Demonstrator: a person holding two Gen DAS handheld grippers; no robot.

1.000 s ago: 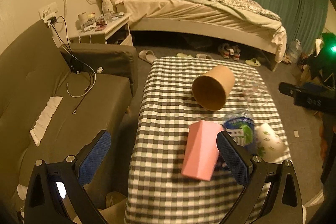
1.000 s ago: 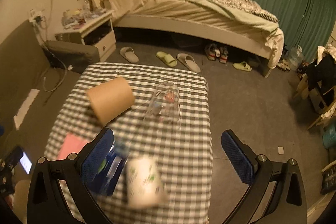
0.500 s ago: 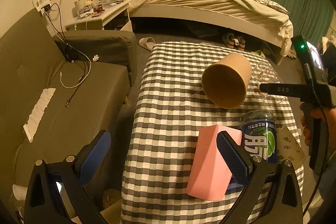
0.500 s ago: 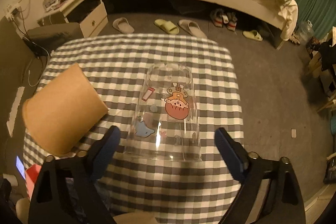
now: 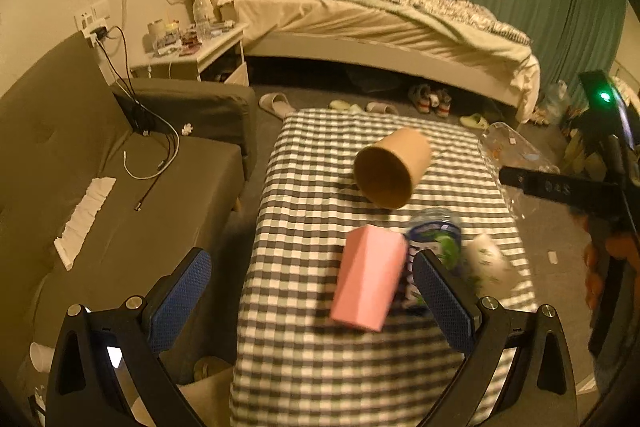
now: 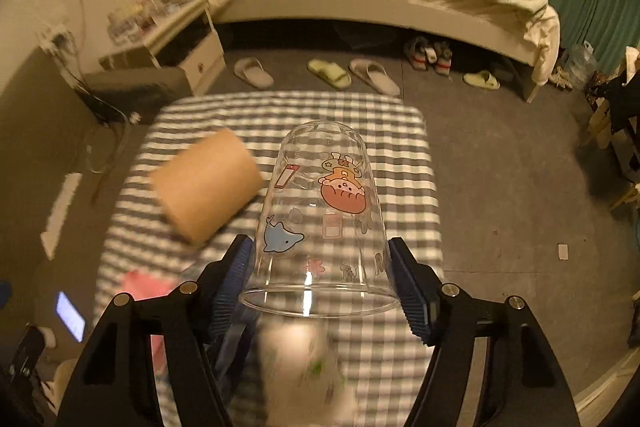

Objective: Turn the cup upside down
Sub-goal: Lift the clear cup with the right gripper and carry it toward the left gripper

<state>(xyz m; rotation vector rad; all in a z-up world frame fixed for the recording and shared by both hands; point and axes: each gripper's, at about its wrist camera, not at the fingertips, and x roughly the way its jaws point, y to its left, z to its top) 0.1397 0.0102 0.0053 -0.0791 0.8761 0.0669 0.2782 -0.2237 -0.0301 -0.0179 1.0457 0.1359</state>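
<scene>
Between the blue pads of the right gripper (image 6: 322, 277): one clear plastic cup (image 6: 320, 219), printed with cartoon stickers (a blue dolphin, an orange-haired figure seen inverted). Both pads press the cup's walls near its rim; the open mouth faces the camera and the closed base points away, over the far half of the table (image 6: 400, 163). From the left wrist view the same cup (image 5: 504, 151) shows at the table's right edge, ahead of the right tool's black body.

Table: covered in grey-and-white checked cloth.

Brown paper cup (image 5: 390, 173): lying on its side near the table's middle, mouth turned toward the left wrist camera, just left of the clear cup in the right wrist view.

Pink faceted cup (image 5: 368, 285): on the near part of the table, narrow end away from the camera.

Bottle with blue-and-green label (image 5: 434, 239): just beside the pink cup, on its right.

White cup with leaf print (image 5: 486, 261): next right of the bottle, blurred.

Left gripper (image 5: 312, 297): pads spread wide, grasping nothing, above the table's near left edge.

Surroundings: grey sofa (image 5: 80, 163) left of the table; bed (image 5: 380, 23) along the far wall; slippers (image 6: 348, 73) on the floor before it.
</scene>
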